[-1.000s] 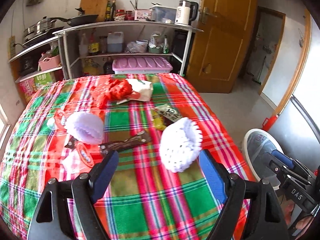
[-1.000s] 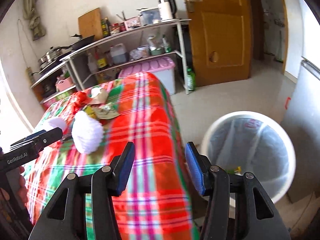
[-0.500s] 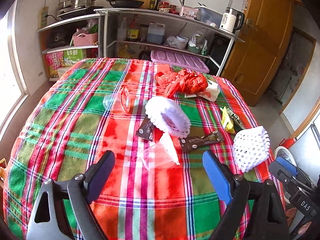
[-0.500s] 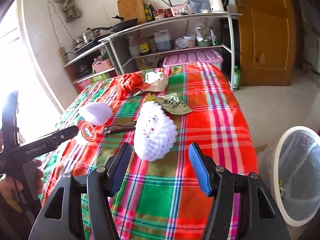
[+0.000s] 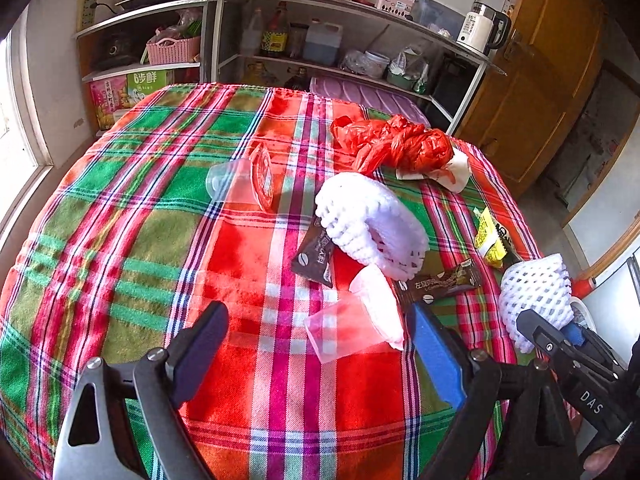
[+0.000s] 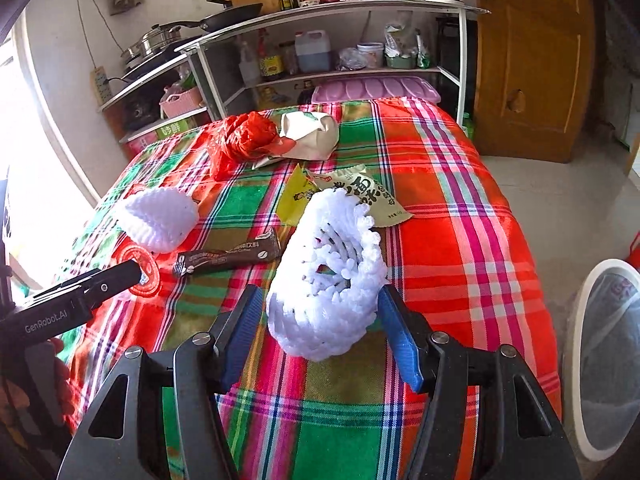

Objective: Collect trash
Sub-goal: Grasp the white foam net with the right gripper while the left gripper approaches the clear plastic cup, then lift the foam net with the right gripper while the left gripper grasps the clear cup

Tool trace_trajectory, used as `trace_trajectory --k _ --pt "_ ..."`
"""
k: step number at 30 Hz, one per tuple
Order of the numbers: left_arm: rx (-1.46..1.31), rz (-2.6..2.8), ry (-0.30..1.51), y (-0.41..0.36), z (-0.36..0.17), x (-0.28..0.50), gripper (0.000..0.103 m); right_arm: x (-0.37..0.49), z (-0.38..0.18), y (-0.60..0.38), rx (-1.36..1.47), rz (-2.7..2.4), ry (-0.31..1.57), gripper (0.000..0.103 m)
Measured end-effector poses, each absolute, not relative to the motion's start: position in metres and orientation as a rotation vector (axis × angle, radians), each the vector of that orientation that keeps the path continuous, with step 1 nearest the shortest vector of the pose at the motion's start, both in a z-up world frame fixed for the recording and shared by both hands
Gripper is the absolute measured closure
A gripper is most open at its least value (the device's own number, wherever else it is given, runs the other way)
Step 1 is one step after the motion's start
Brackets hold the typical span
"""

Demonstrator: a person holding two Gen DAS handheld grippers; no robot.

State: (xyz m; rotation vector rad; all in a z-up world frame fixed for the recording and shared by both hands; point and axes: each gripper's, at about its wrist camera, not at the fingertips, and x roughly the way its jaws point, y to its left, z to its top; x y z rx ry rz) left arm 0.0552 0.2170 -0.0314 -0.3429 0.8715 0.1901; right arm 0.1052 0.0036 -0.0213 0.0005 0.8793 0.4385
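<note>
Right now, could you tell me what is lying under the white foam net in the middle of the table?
The white foam net overlaps the top end of a dark coffee sachet. Whatever else is beneath it on the tablecloth is hidden.

a table under a red, green and pink plaid cloth (image 5: 160, 240) carries the litter: two white foam fruit nets (image 5: 372, 224) (image 6: 328, 276), a crumpled red plastic bag (image 5: 396, 144) on white paper, two dark coffee sachets (image 5: 316, 256) (image 6: 228, 258), clear plastic cups (image 5: 236, 180) (image 5: 352, 328), and yellow snack wrappers (image 6: 360, 196).
</note>
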Motion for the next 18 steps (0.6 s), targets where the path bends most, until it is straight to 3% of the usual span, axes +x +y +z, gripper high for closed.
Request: trace_trajectory --k 6,8,11,14,18 --pt "-0.346 0.202 0.861 0.2202 -0.0329 0.0558 0.011 0.1061 -0.0200 0.0010 0.011 0.417 0.872 0.042" --pt "-0.339 0.205 0.854 0.2214 -0.0330 0.0562 0.012 0.1055 -0.0202 0.0009 0.012 0.414 0.872 0.050" --pt "-0.338 0.196 0.861 0.2203 -0.0336 0.0578 0.022 0.1052 -0.0211 0.0020 0.011 0.408 0.873 0.064" --pt "-0.338 0.191 0.859 0.2203 -0.0341 0.0577 0.032 0.1051 -0.0219 0.0008 0.014 0.408 0.874 0.071" --pt "-0.333 0.178 0.859 0.2188 -0.0332 0.0573 0.054 0.1038 -0.0212 -0.0024 0.026 0.407 0.871 0.077"
